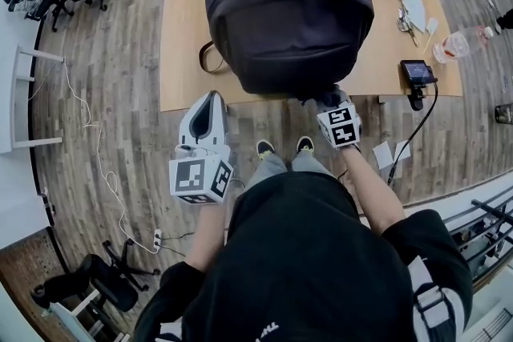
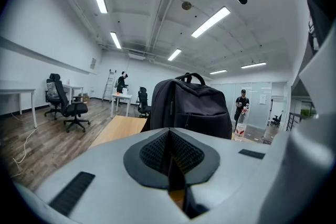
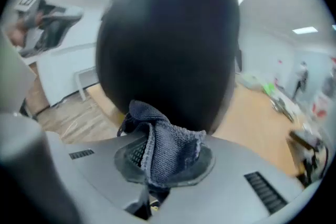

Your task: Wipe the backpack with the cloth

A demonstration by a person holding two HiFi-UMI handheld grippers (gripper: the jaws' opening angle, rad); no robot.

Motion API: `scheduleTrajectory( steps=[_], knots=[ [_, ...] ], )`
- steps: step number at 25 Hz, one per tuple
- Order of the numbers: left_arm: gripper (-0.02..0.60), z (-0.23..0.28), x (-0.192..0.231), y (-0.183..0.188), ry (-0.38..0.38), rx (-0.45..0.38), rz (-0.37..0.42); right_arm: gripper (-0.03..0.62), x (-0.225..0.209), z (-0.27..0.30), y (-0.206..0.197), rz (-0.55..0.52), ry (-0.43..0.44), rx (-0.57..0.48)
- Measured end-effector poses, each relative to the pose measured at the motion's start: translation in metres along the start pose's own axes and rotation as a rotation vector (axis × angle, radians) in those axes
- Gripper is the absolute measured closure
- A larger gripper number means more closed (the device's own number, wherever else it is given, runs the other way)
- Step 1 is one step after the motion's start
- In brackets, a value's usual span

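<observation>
My right gripper (image 3: 149,165): clenched on the cloth (image 3: 170,147), a dark blue bunch standing out of the jaws, right at the lower front of the backpack (image 1: 288,12). My left gripper (image 2: 170,155): shut, empty, off the near edge, apart from the backpack. Backpack: upright on the worktop (image 1: 184,28), base close to the near edge. Risks, as I judge them: nothing braces the backpack, so a firm stroke could tip or slide it; the cloth, pinched by a fold, could drag out. To the right: water bottle (image 1: 465,42) and black device (image 1: 417,72) with cable, liable to be knocked. Strap loop (image 1: 210,58) at the left side: possible snag.
</observation>
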State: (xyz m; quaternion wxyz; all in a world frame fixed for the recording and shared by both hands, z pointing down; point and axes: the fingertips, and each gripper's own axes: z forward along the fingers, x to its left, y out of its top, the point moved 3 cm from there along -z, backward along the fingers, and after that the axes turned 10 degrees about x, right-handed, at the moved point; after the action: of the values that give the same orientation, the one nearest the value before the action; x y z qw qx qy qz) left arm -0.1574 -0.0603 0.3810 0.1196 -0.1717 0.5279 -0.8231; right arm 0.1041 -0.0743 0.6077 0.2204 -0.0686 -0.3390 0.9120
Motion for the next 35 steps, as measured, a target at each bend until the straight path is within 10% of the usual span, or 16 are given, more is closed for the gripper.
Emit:
scheduleTrajectory(
  steps=[5,8,23,35],
  knots=[
    [0.565,0.011,-0.013,-0.001,-0.033,0.008,0.014,0.554,-0.109,-0.033,-0.039,0.541,-0.248,-0.012],
    [0.565,0.016,-0.020,-0.001,-0.044,0.009,0.021,0.553,-0.117,-0.033,-0.039,0.701,-0.247,-0.007],
    [0.565,-0.005,0.011,-0.004,0.035,-0.010,-0.015,0.553,0.015,0.017,-0.005,0.687,0.040,-0.023],
    [0.565,-0.034,0.042,-0.012,0.107,-0.018,-0.041,0.553,0.140,0.049,0.051,0.312,0.324,-0.014]
  ],
)
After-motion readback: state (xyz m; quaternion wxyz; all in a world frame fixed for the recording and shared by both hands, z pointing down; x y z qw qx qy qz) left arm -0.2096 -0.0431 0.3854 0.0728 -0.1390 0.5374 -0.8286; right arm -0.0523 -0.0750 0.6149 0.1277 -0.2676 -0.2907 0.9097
